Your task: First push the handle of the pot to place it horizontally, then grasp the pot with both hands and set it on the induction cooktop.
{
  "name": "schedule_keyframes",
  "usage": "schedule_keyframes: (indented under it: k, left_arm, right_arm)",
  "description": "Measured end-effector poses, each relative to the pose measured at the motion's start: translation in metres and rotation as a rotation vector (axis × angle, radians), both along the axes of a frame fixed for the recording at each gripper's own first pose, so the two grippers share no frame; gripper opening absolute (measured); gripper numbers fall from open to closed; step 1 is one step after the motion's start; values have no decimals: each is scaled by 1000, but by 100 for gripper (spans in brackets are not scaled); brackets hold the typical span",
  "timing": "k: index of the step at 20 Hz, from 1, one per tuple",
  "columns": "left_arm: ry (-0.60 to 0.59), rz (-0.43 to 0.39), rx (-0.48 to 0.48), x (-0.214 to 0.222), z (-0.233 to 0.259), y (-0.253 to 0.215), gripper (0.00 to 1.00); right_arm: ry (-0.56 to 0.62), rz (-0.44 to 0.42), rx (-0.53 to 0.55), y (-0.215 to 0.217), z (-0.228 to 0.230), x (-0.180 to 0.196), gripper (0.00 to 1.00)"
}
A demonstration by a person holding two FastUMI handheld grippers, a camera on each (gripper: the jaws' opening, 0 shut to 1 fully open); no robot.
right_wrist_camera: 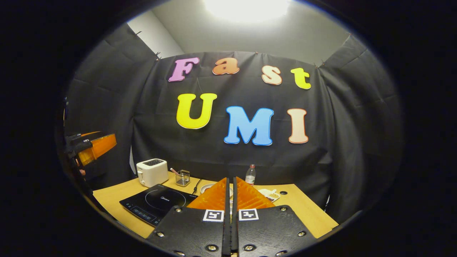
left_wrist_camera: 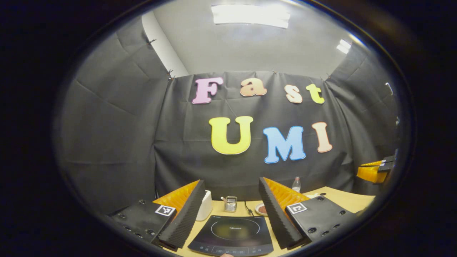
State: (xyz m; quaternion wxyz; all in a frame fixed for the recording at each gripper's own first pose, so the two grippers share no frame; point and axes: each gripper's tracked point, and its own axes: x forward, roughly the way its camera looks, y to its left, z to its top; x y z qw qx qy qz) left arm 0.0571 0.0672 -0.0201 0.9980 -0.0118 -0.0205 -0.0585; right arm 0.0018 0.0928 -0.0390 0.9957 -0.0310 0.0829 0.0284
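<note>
Black cloth (right_wrist_camera: pixel 107 107), creased in long folds and pinned along its top edge, hangs as the booth's back wall and both side walls, and above it rises a plain grey wall (left_wrist_camera: pixel 250 50) with a pale vertical strip (left_wrist_camera: pixel 162 46) running down at the left corner. A bright rectangular ceiling light (left_wrist_camera: pixel 250 15) glows overhead, with a smaller one (left_wrist_camera: pixel 343 46) off to the right, and in the right gripper view the lamp glares white at the top. Below, a light wooden bench (right_wrist_camera: pixel 303 210) stands against the cloth.
</note>
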Motion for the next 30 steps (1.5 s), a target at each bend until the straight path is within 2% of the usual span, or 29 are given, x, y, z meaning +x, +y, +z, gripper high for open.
schedule_keyframes:
  k: [2,3,10,11,12,16,18,22,25,26,30]
  left_arm:
    - [7,5,4,3,-2,-1,98]
    - [13,13,10,5,-4,-1,100]
    - [39,59,21,17,-13,-9,100]
    - [43,66,22,18,-15,-11,97]
    - [50,72,21,21,-18,-14,100]
    - [83,94,34,31,-29,-26,100]
    - [87,98,39,32,-29,-35,93]
    - [94,111,55,42,-30,-49,92]
    - [108,118,66,48,-33,-59,93]
    - [110,122,74,50,-34,-62,100]
    - [115,137,92,55,-35,-71,98]
  right_arm:
    - [29,40,15,6,-11,1,1]
    - [50,64,20,9,-19,1,1]
    - [242,200,36,16,-79,-2,1]
    - [263,213,27,14,-86,-2,1]
    - [283,229,21,12,-93,-4,1]
    - [368,287,26,9,-124,-7,1]
    - [416,320,28,5,-140,-9,1]
    - [505,390,30,1,-163,-15,1]
    - [571,430,18,-3,-183,-20,1]
    - [595,440,14,-6,-190,-21,1]
    - [715,484,16,-10,-222,-29,1]
